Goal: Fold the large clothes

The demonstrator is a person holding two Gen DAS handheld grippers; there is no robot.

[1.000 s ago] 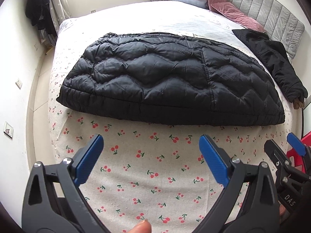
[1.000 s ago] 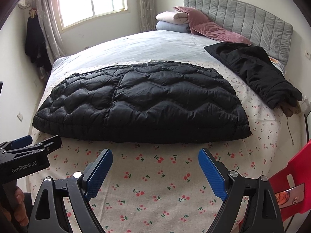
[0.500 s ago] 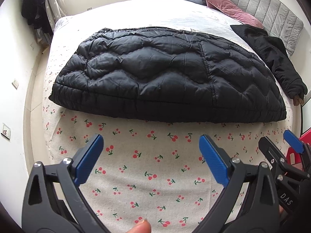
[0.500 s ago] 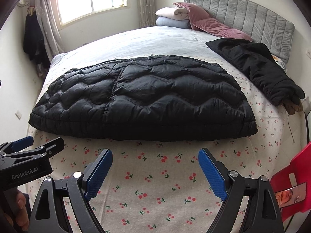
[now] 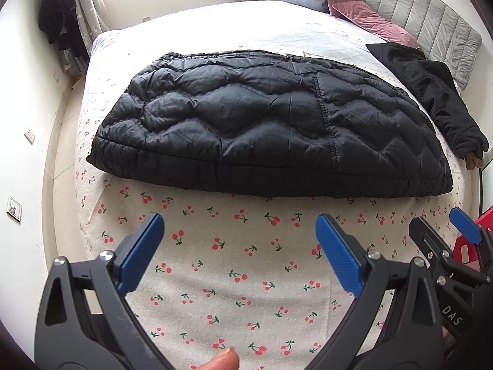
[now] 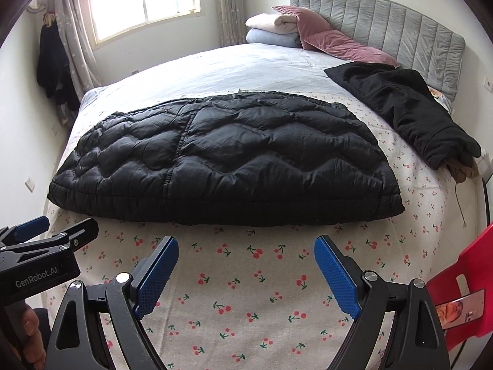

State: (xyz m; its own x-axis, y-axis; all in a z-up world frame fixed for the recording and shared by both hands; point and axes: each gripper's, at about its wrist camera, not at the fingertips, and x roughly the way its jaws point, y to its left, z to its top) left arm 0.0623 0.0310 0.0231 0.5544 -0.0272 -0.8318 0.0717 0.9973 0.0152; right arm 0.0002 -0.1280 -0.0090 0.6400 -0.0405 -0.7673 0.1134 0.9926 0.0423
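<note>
A black quilted puffer coat (image 5: 271, 123) lies flat across the bed, folded into a wide slab, hem edge toward me; it also shows in the right wrist view (image 6: 222, 160). My left gripper (image 5: 238, 231) is open and empty, held above the cherry-print sheet (image 5: 231, 265) short of the coat's near edge. My right gripper (image 6: 246, 256) is open and empty, also short of the hem. Each gripper shows at the other view's edge: the right one in the left wrist view (image 5: 443, 234), the left one in the right wrist view (image 6: 49, 231).
A second black jacket (image 6: 409, 111) lies at the bed's right side near the grey headboard (image 6: 385, 30). Pink pillows and folded blankets (image 6: 292, 27) sit at the head. A red chair (image 6: 462, 280) stands right of me. Dark clothes (image 6: 52, 61) hang by the window.
Both grippers pulled back and tilted slightly; the coat sits a little farther up in both views. Jaws stayed open. The coat has not moved.
</note>
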